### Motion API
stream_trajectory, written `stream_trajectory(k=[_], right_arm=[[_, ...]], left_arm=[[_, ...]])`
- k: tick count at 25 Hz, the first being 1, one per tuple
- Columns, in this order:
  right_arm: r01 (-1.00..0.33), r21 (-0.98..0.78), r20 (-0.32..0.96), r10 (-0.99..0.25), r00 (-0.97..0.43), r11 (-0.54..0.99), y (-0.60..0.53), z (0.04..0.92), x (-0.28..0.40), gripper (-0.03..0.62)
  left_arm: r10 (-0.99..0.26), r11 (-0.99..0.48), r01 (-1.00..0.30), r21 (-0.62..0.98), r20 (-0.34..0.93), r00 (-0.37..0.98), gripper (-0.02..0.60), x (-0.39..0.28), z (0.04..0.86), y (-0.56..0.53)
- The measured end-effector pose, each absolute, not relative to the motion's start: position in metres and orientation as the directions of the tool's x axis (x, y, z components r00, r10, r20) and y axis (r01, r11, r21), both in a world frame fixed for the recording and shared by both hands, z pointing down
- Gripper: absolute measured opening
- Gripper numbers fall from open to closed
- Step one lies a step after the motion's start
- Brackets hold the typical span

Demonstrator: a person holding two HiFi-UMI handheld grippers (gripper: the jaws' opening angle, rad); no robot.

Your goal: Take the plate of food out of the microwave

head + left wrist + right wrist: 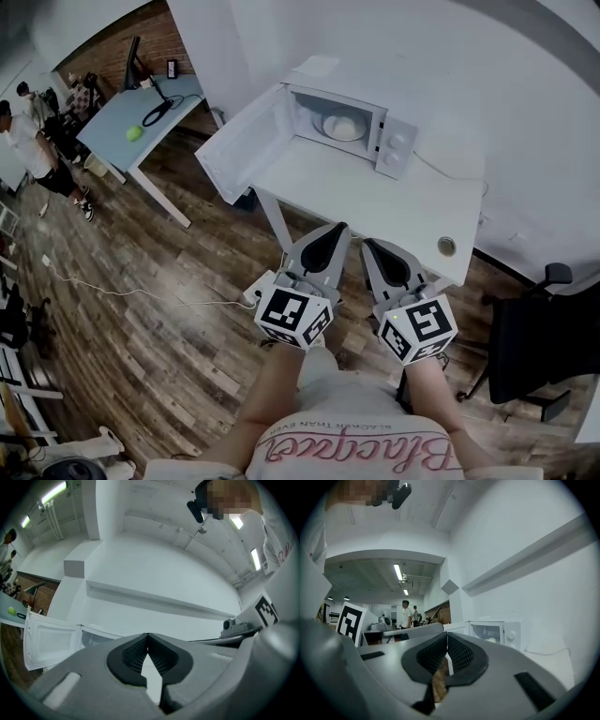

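The plate of food [344,127] sits in the open microwave [398,148] on the white table [356,192], upper centre, above the left gripper [338,228] and right gripper [367,244] (both closed, empty), with plank floor [159,319] around.

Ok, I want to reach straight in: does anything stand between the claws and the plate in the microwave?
Nothing visible does. The microwave door is swung open to the left, the plate of food sits exposed inside, and the table in front is bare. The left claw and right claw are both shut.

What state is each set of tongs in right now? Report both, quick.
Left tongs: closed, holding nothing.
Right tongs: closed, holding nothing.
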State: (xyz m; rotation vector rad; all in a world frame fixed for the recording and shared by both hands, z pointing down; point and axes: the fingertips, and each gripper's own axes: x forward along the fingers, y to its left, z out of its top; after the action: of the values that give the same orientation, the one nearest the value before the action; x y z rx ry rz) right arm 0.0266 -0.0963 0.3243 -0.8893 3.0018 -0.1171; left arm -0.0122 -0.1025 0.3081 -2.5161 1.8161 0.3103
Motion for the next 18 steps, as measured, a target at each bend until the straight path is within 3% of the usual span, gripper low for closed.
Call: stream_trajectory(k=[18], right_arm=[[-0.565, -0.107, 0.012, -0.567, -0.824, 0.818, -0.142, 0.326, -0.062, 0.012]], left_arm=[[-0.933, -0.337, -0.937, 0.089, -0.167, 0.319, 0.006, -0.100, 0.308, -0.146]])
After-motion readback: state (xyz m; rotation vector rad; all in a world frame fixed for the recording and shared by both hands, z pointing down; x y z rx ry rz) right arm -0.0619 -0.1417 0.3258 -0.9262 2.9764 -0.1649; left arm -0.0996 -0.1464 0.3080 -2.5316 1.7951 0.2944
